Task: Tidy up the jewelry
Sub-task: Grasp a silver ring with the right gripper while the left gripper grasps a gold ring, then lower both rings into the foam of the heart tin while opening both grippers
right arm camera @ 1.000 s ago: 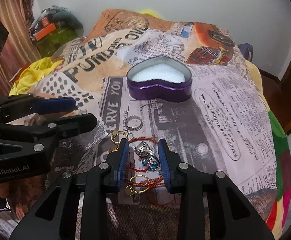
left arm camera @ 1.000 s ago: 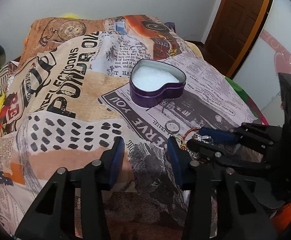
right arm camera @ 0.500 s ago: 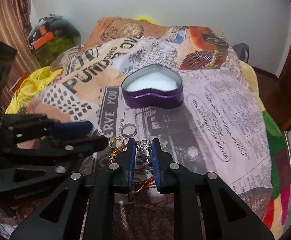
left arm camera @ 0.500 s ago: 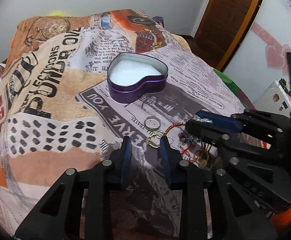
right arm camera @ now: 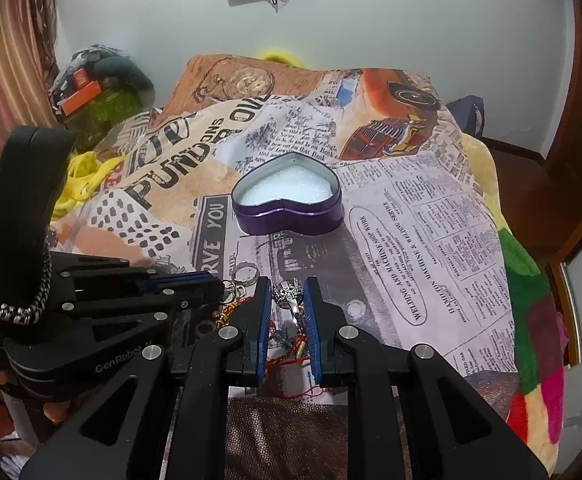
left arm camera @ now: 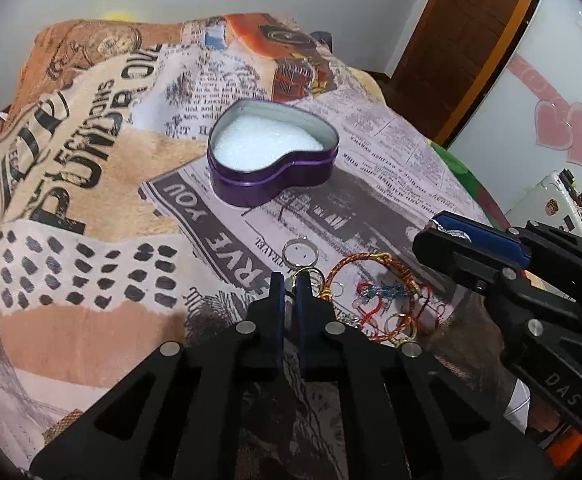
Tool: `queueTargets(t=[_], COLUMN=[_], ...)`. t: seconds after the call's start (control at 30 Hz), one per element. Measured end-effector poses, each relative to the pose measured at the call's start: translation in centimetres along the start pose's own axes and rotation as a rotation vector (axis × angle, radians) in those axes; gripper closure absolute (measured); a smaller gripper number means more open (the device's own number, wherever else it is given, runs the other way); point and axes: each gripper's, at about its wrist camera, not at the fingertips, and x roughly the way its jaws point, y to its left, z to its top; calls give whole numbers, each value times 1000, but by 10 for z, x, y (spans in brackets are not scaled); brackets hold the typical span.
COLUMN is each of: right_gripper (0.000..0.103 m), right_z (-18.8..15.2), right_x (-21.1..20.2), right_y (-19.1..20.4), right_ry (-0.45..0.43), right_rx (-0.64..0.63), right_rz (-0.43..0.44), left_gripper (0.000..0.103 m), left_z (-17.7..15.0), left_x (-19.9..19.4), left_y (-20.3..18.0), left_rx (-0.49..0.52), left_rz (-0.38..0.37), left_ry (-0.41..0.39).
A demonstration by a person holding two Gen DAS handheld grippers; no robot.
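Note:
A purple heart-shaped tin (left arm camera: 275, 186) (right arm camera: 291, 218) with white foam inside sits open on the printed blanket. In front of it lie a plain silver ring (left arm camera: 299, 250) (right arm camera: 246, 271) and a tangle of red thread bracelets (left arm camera: 371, 292) with blue beads and gold hoops. My left gripper (left arm camera: 289, 282) (right arm camera: 217, 284) is shut, its tips pinching a small gold hoop (left arm camera: 304, 275) (right arm camera: 231, 290) at the tangle's left edge. My right gripper (right arm camera: 287, 289) (left arm camera: 427, 236) is shut on a silver stone-set ring (right arm camera: 289, 295), held just above the tangle.
The blanket (right arm camera: 411, 240) covers a bed that drops off at the right. A brown door (left arm camera: 463, 40) stands beyond it. Yellow cloth (right arm camera: 87, 176) and a heap of bags (right arm camera: 91, 88) lie at the far left. A person's bead-chain bracelet (right arm camera: 15, 312) shows behind the left gripper.
The left jaws went from wide apart to shut on the gold hoop. The right jaws closed on the silver ring and rose slightly off the tangle.

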Motion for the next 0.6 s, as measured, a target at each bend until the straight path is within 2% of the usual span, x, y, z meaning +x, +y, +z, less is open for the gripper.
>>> queueTargets(t=[0.23,0.6], right_gripper=[88,88], right_z=[3,24], right_x=[-12,-33], right_y=[1,1], right_ry=[-28,-114], right_rx=[5,23], right_rz=[-11,-27], left_gripper=[99,99], left_z=[6,29], left_x=[-23,-62], left_y=[-1,2], left_rx=[4,3], left_rz=[10,44], left_ry=[-54,-186])
